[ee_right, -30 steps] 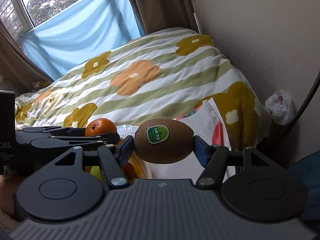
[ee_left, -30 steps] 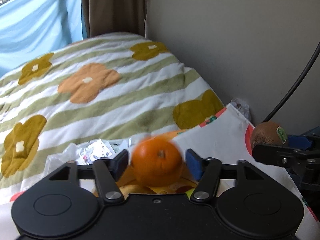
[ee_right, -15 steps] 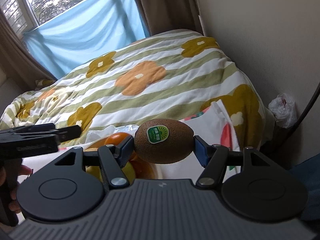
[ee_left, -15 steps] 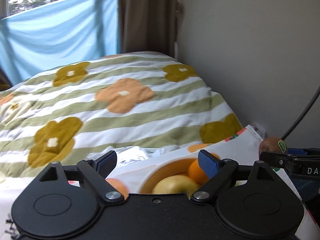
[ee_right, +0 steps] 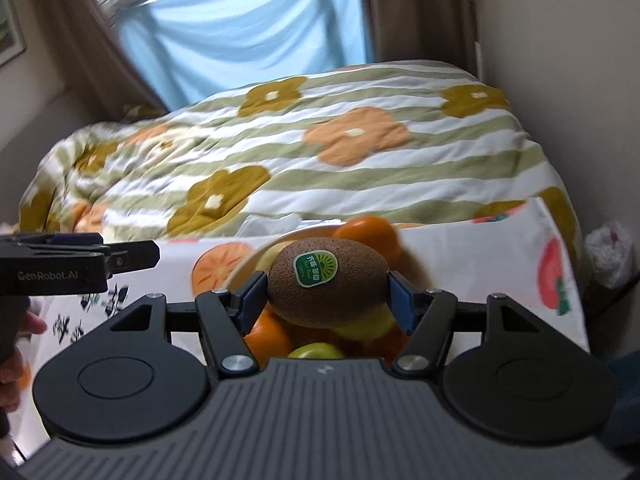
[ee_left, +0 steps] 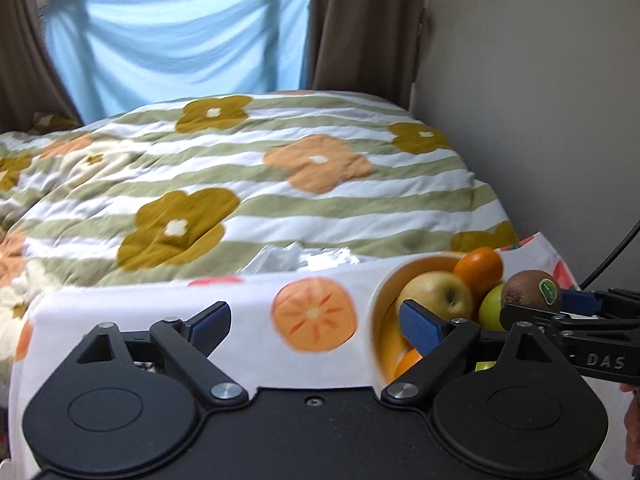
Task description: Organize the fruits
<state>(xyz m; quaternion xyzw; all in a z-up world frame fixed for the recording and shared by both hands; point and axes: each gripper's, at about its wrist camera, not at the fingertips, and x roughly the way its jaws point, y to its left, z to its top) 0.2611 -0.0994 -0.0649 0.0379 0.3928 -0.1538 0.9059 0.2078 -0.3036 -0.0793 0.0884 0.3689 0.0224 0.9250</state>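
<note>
My right gripper [ee_right: 326, 294] is shut on a brown kiwi [ee_right: 326, 282] with a green sticker and holds it just above a tan bowl [ee_right: 248, 264]. The bowl holds several fruits, among them an orange [ee_left: 478, 270], a yellow apple [ee_left: 436, 292] and a green apple [ee_left: 492, 308]. In the left wrist view the kiwi [ee_left: 528, 292] hangs over the bowl's right side. My left gripper [ee_left: 316, 320] is to the left of the bowl [ee_left: 378, 308], over the white persimmon-print cloth [ee_left: 248, 300]. Its jaws are opening and there is nothing between them.
Behind the cloth-covered table lies a bed with a striped floral quilt [ee_left: 240, 184]. White crumpled wrappers [ee_left: 296, 258] lie at the table's far edge. A wall and a black cable [ee_left: 612, 256] close the right side, with a plastic bag [ee_right: 608, 252] on the floor.
The left gripper let go of the orange, opened wide and moved left, away from the bowl. The right gripper carried the kiwi leftward until it was over the bowl.
</note>
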